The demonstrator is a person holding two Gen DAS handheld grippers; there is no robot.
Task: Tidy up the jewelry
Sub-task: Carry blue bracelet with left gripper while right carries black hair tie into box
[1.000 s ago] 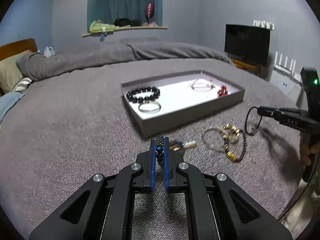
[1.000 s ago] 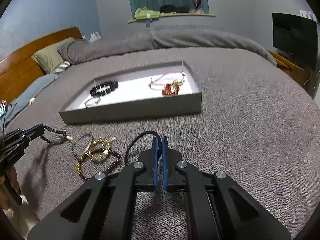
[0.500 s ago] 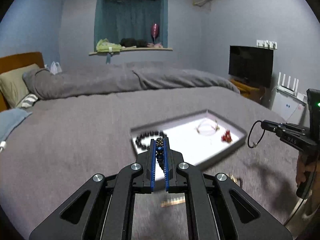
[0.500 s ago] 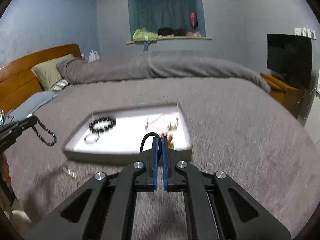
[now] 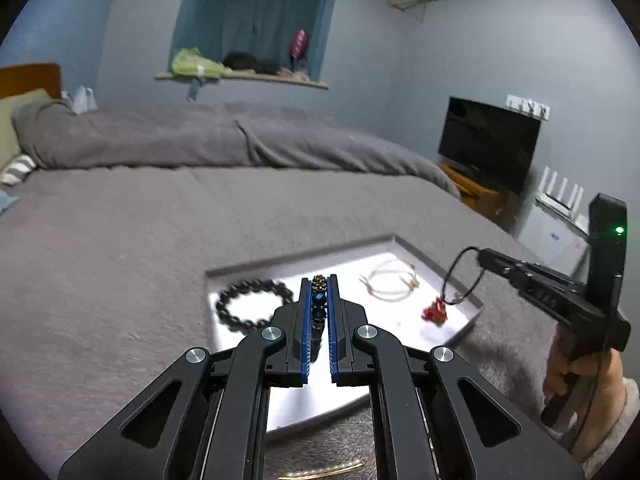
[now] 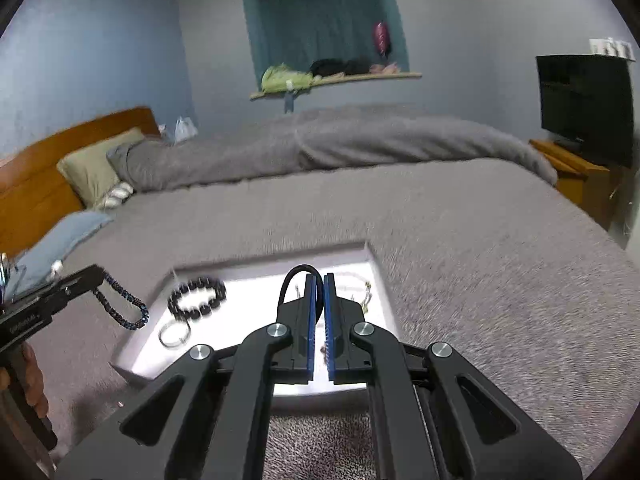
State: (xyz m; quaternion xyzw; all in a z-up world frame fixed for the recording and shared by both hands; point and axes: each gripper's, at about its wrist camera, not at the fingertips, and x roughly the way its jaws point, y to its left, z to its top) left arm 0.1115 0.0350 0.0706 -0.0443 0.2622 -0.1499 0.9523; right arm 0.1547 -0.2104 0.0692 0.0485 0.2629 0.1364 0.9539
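left gripper (image 5: 319, 286): jaws pinching blue bead bracelet (image 6: 120, 306), above tray (image 5: 420, 254) on bed (image 5: 120, 240) | right gripper (image 6: 319, 280): jaws pinching black cord loop (image 5: 464, 276), over tray

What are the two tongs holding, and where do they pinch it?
The left tongs pinch the blue beaded bracelet at one end. The right tongs pinch the thin black cord loop at its top.

Blue-grey painted walls (image 6: 100, 72); teal-curtained window alcove (image 5: 260, 20); wide grey-quilted bed (image 6: 460, 232); orange wooden headboard (image 6: 36, 184); black flat television (image 5: 488, 142).
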